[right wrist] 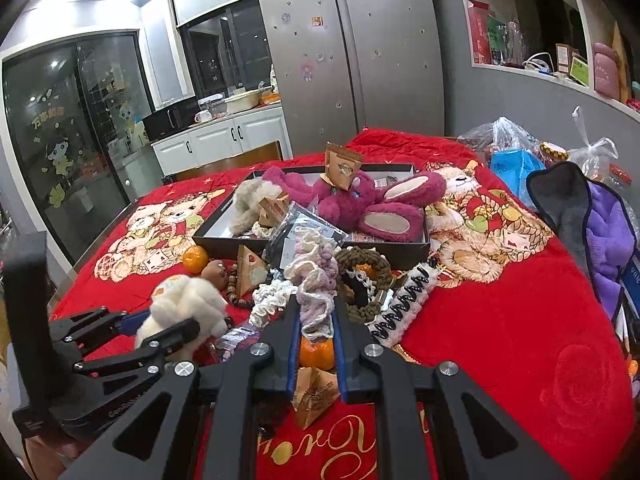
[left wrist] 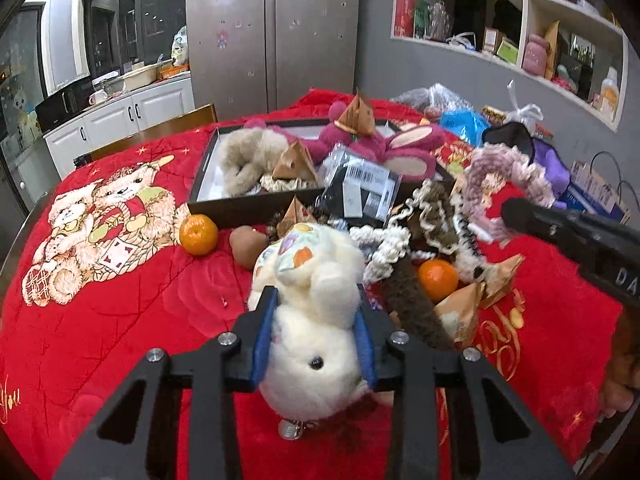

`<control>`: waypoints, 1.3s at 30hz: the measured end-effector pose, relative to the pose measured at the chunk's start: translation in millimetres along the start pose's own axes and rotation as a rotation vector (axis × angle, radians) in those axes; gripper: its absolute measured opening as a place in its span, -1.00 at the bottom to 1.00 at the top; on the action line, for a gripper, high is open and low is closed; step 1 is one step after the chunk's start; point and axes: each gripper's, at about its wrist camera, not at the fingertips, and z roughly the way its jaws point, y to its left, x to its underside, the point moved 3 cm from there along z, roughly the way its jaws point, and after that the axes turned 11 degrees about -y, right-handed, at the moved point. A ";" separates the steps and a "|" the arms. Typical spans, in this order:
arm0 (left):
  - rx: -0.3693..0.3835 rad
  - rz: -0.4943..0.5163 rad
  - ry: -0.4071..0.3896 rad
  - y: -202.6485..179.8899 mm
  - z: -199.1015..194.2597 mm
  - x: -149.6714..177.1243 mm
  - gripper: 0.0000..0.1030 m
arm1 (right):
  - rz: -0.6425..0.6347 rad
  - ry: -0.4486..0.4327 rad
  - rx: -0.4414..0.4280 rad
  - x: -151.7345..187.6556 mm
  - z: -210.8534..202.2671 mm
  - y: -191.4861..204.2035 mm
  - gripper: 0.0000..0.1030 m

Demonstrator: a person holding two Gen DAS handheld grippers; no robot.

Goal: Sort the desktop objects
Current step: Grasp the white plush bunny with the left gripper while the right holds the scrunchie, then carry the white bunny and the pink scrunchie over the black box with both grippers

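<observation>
Closest to my left camera is the white plush toy (left wrist: 316, 320), pinched between the blue pads of my left gripper (left wrist: 316, 304); its round body bulges toward the lens and its head, with a patterned cap, points away toward the pile. The jaws are narrowed onto its middle, so its long axis runs straight along my fingers. My right gripper (right wrist: 316, 320) is closed on a pink-and-cream knitted scrunchie (right wrist: 316, 292), which stands up out of the jaws above an orange (right wrist: 317, 352) and a small paper pyramid packet (right wrist: 316, 396) on the red blanket (right wrist: 500, 340).

The black tray (left wrist: 248, 204) lies straight ahead of both grippers, beyond the heap of scrunchies and packets. It already holds a magenta plush (right wrist: 360, 200), a beige furry piece (left wrist: 248, 152) and a bagged black item (left wrist: 360, 188) leaning over its near wall. From my left side the tray's near wall is ahead and slightly left; from my right side it is ahead, past the heap, its long side running across my view.

I judge the left hand the nearer to the tray's free left end, so the plush should travel forward over the second orange (left wrist: 199, 235) and the brown round thing (left wrist: 246, 246). The right hand sits just beside the left, to its right, and I would keep the two apart as they go forward
</observation>
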 end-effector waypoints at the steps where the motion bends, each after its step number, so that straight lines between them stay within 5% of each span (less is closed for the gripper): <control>1: -0.002 -0.003 -0.005 0.5 -2.5 -2.6 -0.30 | -0.002 -0.001 -0.001 -1.3 -0.6 0.8 -0.72; 21: -0.015 -0.042 -0.084 22.1 -42.3 -42.4 -0.30 | -0.036 -0.042 -0.027 -22.1 -25.1 29.1 -0.72; 39: -0.008 -0.015 -0.079 20.4 -22.1 -88.1 -0.30 | 0.020 -0.026 -0.086 -51.6 -6.9 29.2 -0.72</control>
